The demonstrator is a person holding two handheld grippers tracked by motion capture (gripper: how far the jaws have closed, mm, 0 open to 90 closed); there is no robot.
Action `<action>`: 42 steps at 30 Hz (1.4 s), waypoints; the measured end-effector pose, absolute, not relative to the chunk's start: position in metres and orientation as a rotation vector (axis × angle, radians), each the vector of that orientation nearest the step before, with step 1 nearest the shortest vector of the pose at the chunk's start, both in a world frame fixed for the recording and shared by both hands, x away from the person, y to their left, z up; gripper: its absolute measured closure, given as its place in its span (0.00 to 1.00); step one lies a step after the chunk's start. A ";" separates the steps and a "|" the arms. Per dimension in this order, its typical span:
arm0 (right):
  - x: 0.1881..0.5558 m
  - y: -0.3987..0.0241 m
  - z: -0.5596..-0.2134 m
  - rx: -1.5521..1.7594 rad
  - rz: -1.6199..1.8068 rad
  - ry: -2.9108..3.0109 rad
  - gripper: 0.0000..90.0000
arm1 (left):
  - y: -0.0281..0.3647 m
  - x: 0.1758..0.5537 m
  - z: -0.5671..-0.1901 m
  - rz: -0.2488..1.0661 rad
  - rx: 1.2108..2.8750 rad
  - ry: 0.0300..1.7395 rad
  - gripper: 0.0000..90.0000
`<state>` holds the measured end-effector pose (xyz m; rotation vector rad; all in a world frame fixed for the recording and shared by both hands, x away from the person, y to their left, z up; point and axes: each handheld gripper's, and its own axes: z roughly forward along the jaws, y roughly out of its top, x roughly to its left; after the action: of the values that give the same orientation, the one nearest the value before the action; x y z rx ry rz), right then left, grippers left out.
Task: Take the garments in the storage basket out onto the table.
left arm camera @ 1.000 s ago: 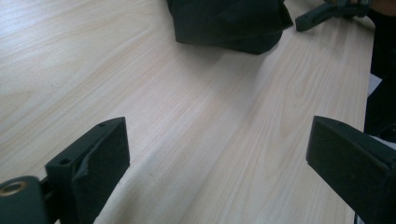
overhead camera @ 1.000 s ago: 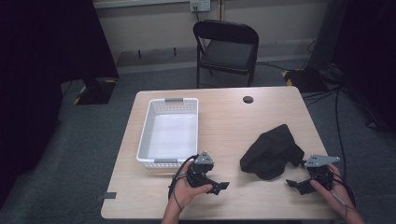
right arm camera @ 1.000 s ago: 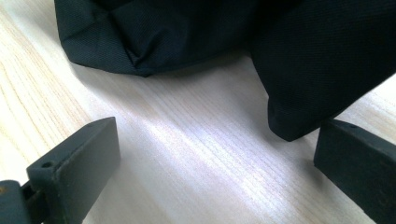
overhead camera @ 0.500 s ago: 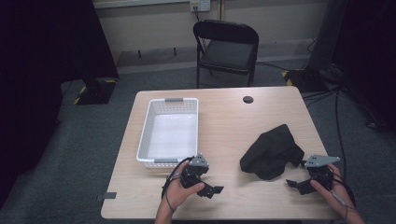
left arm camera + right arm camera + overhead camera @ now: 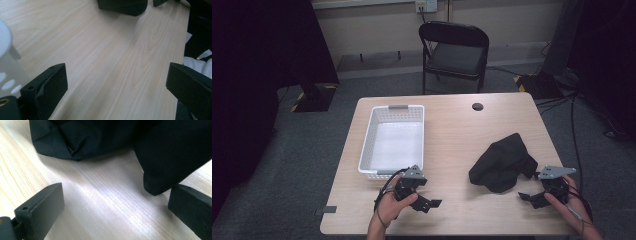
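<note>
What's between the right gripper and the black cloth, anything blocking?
Nothing visible. The right gripper sits open just beside the black cloth, and in the right gripper view only bare wooden table lies between its jaws and the cloth's edge.

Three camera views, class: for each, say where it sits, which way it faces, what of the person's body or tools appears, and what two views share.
High view: above the person's side, looking forward and down at the table; both forearms, left gripper, right gripper.
Left gripper view: rides the left gripper, looking along the tabletop past the white basket; its open jaws.
Right gripper view: rides the right gripper, facing the black cloth; its open jaws.
Shared: both gripper views show the cloth.
</note>
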<state>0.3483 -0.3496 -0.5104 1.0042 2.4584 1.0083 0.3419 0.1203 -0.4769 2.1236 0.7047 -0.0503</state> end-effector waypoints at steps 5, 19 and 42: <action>0.348 -0.350 -0.510 1.006 1.008 2.458 0.00 | 0.131 0.341 -0.476 -0.040 2.101 0.717 0.04; 0.348 -0.350 -0.510 1.004 1.009 2.458 0.00 | 0.153 0.341 -0.480 -0.006 2.101 0.742 0.04; 0.348 -0.350 -0.510 1.004 1.009 2.459 0.00 | 0.171 0.338 -0.483 0.009 2.088 0.734 0.04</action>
<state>0.3483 -0.3496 -0.5104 1.0042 2.4585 1.0085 0.3376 0.1715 -0.4829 2.0885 0.7344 0.0087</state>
